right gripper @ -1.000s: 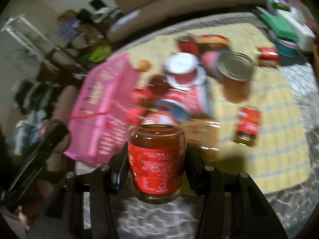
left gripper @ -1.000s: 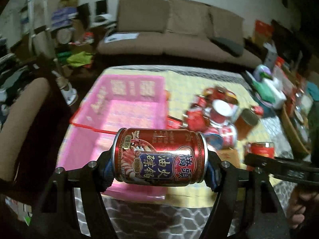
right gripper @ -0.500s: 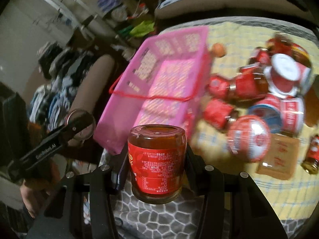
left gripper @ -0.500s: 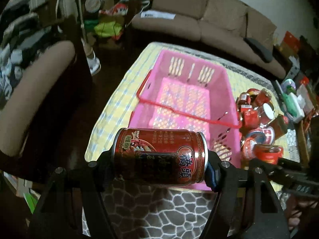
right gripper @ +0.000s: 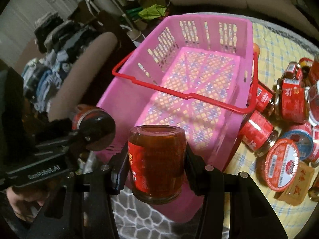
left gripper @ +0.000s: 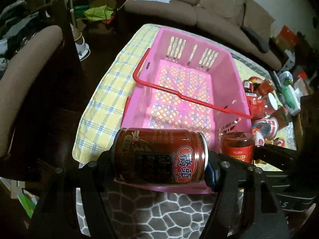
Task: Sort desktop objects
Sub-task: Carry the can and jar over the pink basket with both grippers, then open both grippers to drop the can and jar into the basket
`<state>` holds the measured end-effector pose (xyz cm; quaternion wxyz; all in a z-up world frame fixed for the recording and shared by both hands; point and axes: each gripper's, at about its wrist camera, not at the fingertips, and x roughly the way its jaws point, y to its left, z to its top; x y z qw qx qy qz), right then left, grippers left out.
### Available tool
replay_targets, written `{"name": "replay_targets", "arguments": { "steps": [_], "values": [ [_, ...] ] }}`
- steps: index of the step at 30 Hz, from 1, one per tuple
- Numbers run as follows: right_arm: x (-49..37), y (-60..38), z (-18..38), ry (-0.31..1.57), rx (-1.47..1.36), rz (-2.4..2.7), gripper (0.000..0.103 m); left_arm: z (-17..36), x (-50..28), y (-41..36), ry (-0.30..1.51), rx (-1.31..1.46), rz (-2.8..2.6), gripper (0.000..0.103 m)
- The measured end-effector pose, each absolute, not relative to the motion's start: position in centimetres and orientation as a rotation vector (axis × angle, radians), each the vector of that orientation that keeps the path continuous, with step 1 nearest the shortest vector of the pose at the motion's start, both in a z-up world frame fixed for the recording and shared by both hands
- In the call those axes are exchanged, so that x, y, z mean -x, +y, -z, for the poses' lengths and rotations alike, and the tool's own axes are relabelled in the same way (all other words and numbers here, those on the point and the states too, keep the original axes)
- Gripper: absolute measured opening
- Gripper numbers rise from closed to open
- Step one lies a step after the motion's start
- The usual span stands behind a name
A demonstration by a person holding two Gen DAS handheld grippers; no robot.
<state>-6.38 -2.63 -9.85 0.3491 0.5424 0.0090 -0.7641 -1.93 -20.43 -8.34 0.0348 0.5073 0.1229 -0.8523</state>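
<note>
My left gripper (left gripper: 159, 159) is shut on a dark red tin can (left gripper: 159, 157) held sideways above the near end of the empty pink basket (left gripper: 225, 75) with its red handle (left gripper: 179, 94). My right gripper (right gripper: 156, 163) is shut on a glass jar with a red label (right gripper: 157, 161), held over the near edge of the same basket (right gripper: 127, 97). The jar also shows in the left wrist view (left gripper: 237, 147), just right of the can. The left gripper and can end show in the right wrist view (right gripper: 93, 127) at the left.
A pile of red jars and tins (right gripper: 285, 107) lies right of the basket on the yellow checked cloth (left gripper: 105, 103). A brown sofa (left gripper: 199, 10) stands behind; a chair arm (left gripper: 26, 75) and clutter are at the left. A grey patterned surface (left gripper: 151, 215) lies below.
Both grippers have moved left and closer to the basket with their loads. The right gripper has come up beside the left one. The basket now fills both views.
</note>
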Motion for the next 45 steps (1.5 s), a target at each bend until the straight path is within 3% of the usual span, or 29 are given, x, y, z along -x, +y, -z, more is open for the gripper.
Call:
{"name": "replay_targets", "arguments": {
  "steps": [7,10,13,17,18,20,27,30,32,35,39,45],
  "values": [
    [6.0,-2.6,9.3,0.076,-1.384,2.011,0.053,8.4,2.1,-19.8,0.317,-1.570,2.621,0.068],
    [6.1,-1.9,8.8,0.015,-1.356,2.006,0.057,8.4,2.1,-19.7,0.329,-1.597,2.610,0.067],
    [6.4,-1.0,8.0,-0.036,-1.318,2.026,0.063,8.1,1.9,-19.9,0.432,-1.601,2.623,0.075],
    [7.1,1.0,7.5,-0.077,-1.294,2.098,0.062,7.5,1.8,-20.0,0.447,-1.555,2.634,0.086],
    [7.3,1.3,7.5,-0.079,-1.290,2.116,0.058,7.3,1.7,-20.0,0.439,-1.538,2.631,0.090],
    [7.5,1.5,7.6,-0.070,-1.296,2.118,0.031,7.0,1.7,-20.1,0.425,-1.510,2.621,0.090],
    [9.0,-3.7,10.9,0.161,-1.402,2.041,0.011,7.2,1.5,-21.5,0.409,-1.464,2.534,0.090],
    [10.7,-5.0,11.0,0.252,-1.426,2.099,0.012,7.6,1.5,-21.9,0.398,-1.471,2.506,0.090],
    [12.1,-5.4,10.2,0.286,-1.417,2.111,0.006,7.8,1.5,-21.9,0.364,-1.478,2.495,0.090],
    [14.3,-4.8,5.2,0.312,-1.200,2.316,0.006,8.2,1.8,-21.7,0.303,-1.494,2.477,0.090],
    [14.3,-0.4,-3.9,0.049,-0.755,2.631,0.011,8.9,2.2,-21.2,0.262,-1.524,2.476,0.090],
    [12.4,2.7,-4.9,0.068,-0.891,2.536,0.017,8.9,2.2,-20.8,0.263,-1.525,2.482,0.090]
  ]
}}
